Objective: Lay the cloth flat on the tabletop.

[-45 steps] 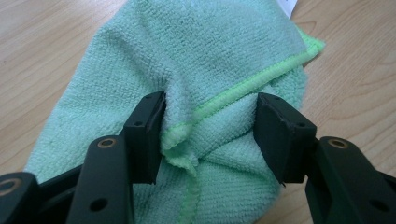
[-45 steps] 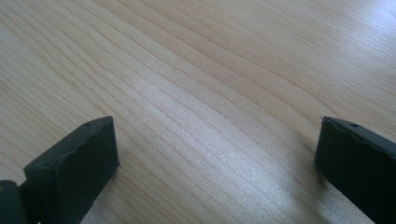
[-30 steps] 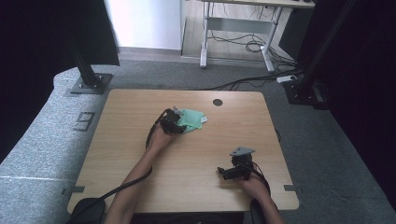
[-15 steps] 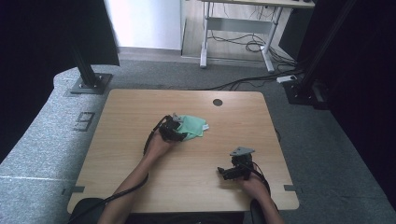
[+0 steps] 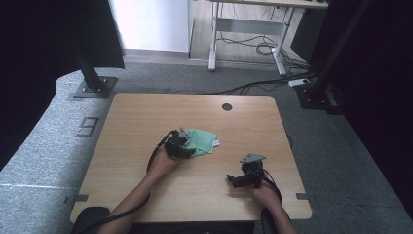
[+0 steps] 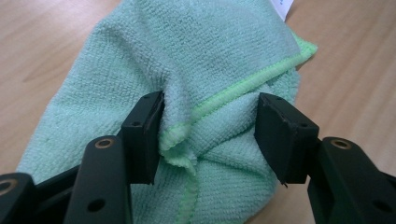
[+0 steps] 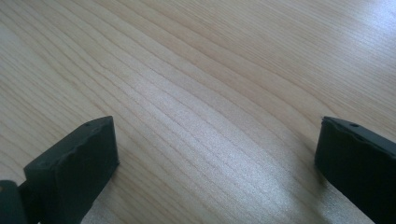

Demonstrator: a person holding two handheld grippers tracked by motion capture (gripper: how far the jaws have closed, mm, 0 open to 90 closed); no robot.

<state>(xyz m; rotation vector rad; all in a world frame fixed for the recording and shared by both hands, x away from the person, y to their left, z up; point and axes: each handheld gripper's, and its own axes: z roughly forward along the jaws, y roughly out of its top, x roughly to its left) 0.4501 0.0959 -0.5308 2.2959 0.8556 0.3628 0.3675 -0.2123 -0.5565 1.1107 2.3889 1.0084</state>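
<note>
Microfibre cloth (image 5: 200, 142), mint green and bunched, lies near the middle of the wooden tabletop (image 5: 131, 122) in the high view, a white label at its 3 o'clock edge. The left hand-held gripper (image 5: 181, 146) sits at the cloth's 9 o'clock side, its tip over the fabric. At about 4 o'clock from the cloth, well apart from it, the right hand-held gripper (image 5: 236, 180) rests low over bare wood, a grey three-cornered plate on top.

Left gripper view: the left hand-held gripper (image 6: 210, 135) stands half spread, with a raised fold of the cloth (image 6: 187, 60) and its bright green hem between the jaws. The left pad touches the fold; the right pad stands just clear, so nothing is pinched. Bare tabletop (image 6: 355, 70) shows toward 2 o'clock.

Right gripper view: the right hand-held gripper (image 7: 217, 149) is spread wide, its jaws at 8 and 4 o'clock, with pale wood grain of the tabletop (image 7: 210, 70) between them.
</note>
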